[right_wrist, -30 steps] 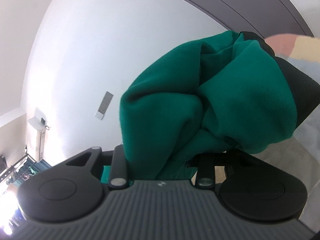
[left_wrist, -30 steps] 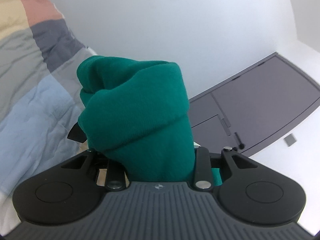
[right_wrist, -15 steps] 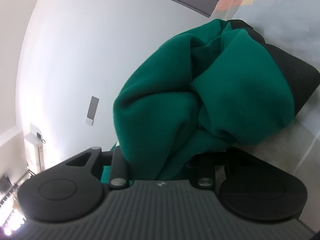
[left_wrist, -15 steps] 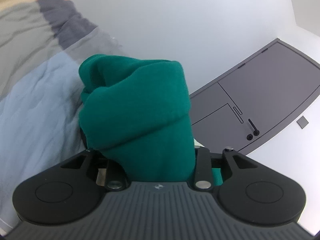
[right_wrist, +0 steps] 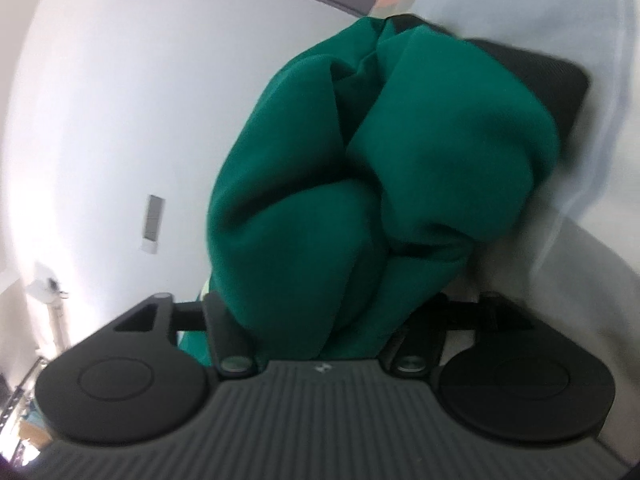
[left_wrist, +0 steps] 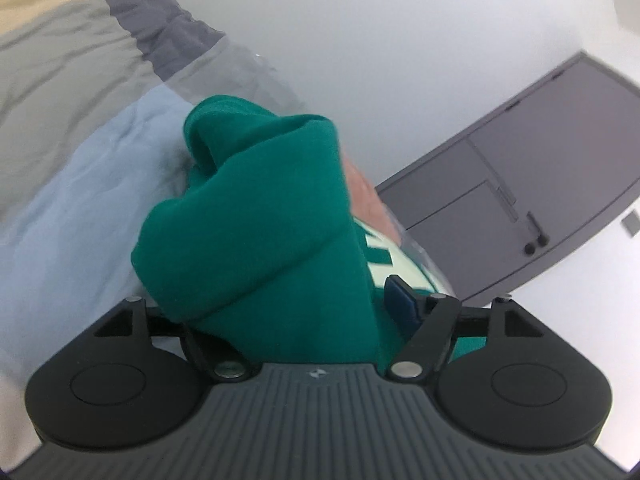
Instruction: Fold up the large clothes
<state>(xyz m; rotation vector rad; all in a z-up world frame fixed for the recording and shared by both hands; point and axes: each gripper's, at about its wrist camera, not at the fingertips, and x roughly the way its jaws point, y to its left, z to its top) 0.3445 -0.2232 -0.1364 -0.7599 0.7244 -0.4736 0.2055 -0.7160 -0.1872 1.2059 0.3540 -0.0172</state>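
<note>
My left gripper [left_wrist: 316,320] and right gripper [right_wrist: 320,332], jaws just spreading, bracket a bunched, soft green knit garment [left_wrist: 256,232]; wrinkled patchwork bedspread [left_wrist: 68,184] at nine o'clock.

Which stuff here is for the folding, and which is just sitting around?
For the folding:
green garment
left gripper, right gripper, jaws just opened, cloth between them
patchwork bedcover underneath

Just there:
grey door
wall switch
</note>
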